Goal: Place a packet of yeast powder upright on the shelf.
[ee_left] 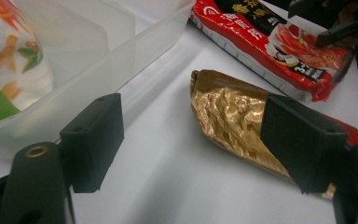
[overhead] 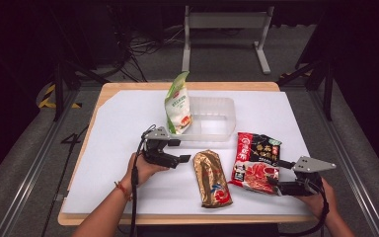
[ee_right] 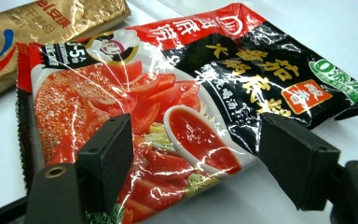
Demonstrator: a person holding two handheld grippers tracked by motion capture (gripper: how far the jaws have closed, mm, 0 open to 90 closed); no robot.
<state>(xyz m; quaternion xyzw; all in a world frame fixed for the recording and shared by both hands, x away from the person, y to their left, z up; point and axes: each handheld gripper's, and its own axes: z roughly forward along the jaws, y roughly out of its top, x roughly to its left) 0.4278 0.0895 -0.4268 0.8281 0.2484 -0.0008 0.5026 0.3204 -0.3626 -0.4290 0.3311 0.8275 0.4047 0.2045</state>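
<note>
A gold foil packet lies flat near the table's front middle. My left gripper stands open just to its left, pointing right. In the left gripper view the gold packet lies ahead, partly behind the right jaw, and nothing is between the pads of the left gripper. A red and black food packet lies to the right. My right gripper is open at its right edge. In the right gripper view the jaws of the right gripper stand wide apart over the red packet without pressing it.
A clear plastic tub sits behind the packets at mid-table. A green and white bag stands upright at its left end. A white sheet covers the wooden table. A metal frame stands on the floor beyond.
</note>
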